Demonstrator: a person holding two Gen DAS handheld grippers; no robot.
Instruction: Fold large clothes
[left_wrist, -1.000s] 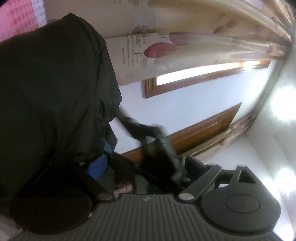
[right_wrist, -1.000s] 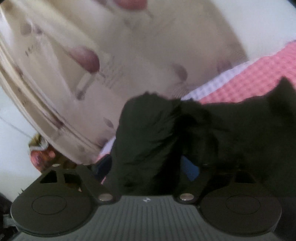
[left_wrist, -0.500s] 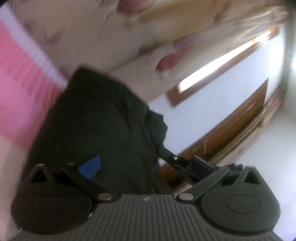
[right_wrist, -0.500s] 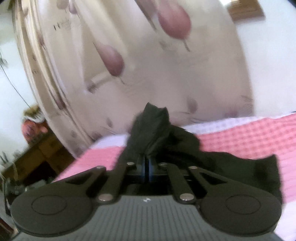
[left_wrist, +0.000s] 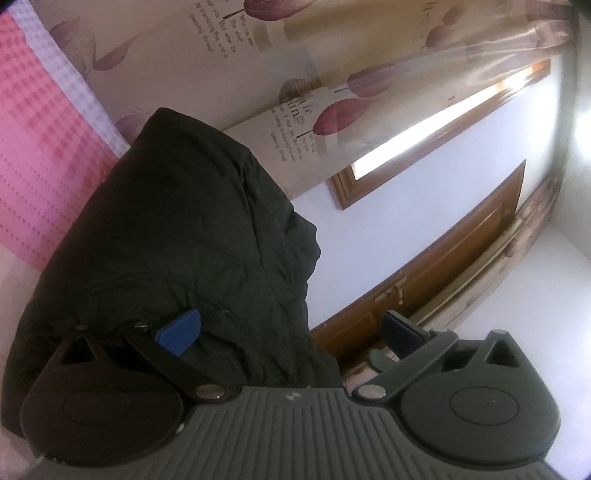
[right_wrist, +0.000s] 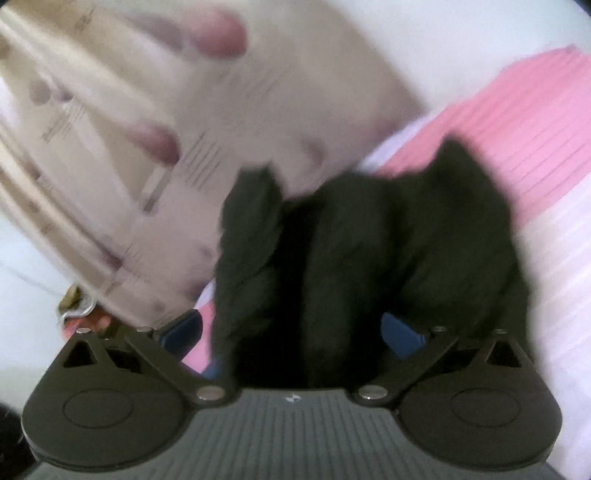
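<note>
From the left wrist view I note the left gripper (left_wrist: 290, 328) standing wide open, its blue pads well apart. The dark garment (left_wrist: 177, 251) lies bunched against the left-hand pad and spills into the gap, but nothing is pinched. The cloth rests on the pink checked bedcover (left_wrist: 40, 140), with the leaf-print curtain (left_wrist: 332, 74) and a wooden-framed window (left_wrist: 443, 122) beyond.

The right wrist view is blurred (the gripper is evidently in motion). There the right gripper (right_wrist: 291, 332) is likewise spread, the blue pads far apart. The garment (right_wrist: 369, 251) is heaped up between them — it fills the opening, yet the jaws are not closed on it, so I record no hold.

Judgement: neither gripper has the garment, which sits in a loose mound on the bed rather than laid flat. I take this as a regrasp between folds, with the folding far from finished.

The next move calls for finding an edge or corner on each side, closing on single layers, then drawing the cloth out flat. Risk: grabbing a bunched wad in place of an edge.
</note>
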